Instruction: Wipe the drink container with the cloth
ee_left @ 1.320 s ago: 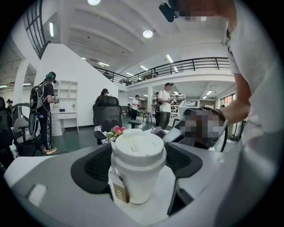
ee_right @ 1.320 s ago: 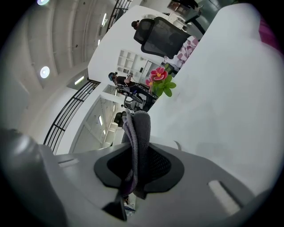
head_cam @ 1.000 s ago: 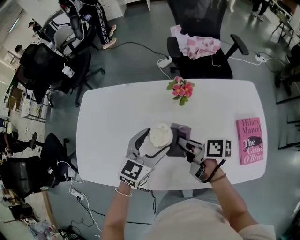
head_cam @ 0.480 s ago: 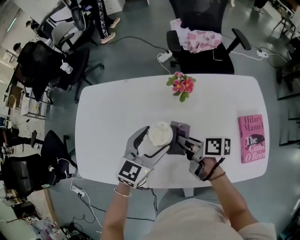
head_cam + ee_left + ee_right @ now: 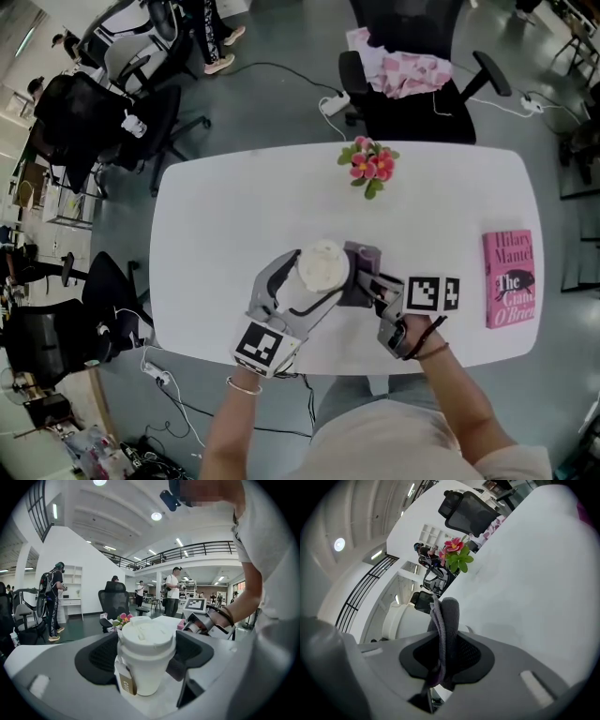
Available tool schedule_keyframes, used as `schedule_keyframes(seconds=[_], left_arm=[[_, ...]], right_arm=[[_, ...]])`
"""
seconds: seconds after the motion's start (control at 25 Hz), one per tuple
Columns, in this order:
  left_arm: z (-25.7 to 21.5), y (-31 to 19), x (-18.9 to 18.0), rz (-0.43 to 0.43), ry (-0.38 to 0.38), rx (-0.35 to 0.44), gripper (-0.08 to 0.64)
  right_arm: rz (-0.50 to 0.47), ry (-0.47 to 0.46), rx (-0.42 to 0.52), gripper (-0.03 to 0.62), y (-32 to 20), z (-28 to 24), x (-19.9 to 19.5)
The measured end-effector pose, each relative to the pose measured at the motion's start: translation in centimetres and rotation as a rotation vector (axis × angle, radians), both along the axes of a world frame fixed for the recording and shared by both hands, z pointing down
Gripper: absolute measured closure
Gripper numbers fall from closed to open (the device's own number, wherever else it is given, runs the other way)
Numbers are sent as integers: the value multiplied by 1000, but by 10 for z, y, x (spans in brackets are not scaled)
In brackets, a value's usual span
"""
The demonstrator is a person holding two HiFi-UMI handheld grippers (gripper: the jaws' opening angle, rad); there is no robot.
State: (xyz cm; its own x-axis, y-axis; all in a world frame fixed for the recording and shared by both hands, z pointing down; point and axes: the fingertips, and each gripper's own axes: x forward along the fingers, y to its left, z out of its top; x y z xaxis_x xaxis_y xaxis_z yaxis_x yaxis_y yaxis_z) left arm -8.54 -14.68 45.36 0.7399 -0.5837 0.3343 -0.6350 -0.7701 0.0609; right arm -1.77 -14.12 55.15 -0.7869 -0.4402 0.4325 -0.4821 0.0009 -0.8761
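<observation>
Left gripper (image 5: 312,279) clamps cup (image 5: 322,266), jaws wide. Right gripper (image 5: 371,289) pinches cloth (image 5: 360,267) shut, just right of cup. Wipe step, I reckon; next I'd press cloth on and sweep round.

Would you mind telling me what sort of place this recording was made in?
Likely an open-plan office or lab: swivel chairs near a white table, a balcony railing overhead in the left gripper view, and people standing about a large hall.

We are clamping our left tongs (image 5: 317,274) wide and pinching our right tongs (image 5: 366,284) tight just beside them, forearms angling inward.
</observation>
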Motion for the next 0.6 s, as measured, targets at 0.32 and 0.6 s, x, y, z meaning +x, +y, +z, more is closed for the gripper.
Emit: schedule_keyframes(seconds=[0.32, 0.6], left_arm=[[0, 0, 0, -10, -4, -9, 173], [0, 0, -1, -13, -5, -11, 173]], right_arm=[[-9, 43, -20, 520, 0, 21, 0], [-29, 77, -30, 520, 0, 35, -1]])
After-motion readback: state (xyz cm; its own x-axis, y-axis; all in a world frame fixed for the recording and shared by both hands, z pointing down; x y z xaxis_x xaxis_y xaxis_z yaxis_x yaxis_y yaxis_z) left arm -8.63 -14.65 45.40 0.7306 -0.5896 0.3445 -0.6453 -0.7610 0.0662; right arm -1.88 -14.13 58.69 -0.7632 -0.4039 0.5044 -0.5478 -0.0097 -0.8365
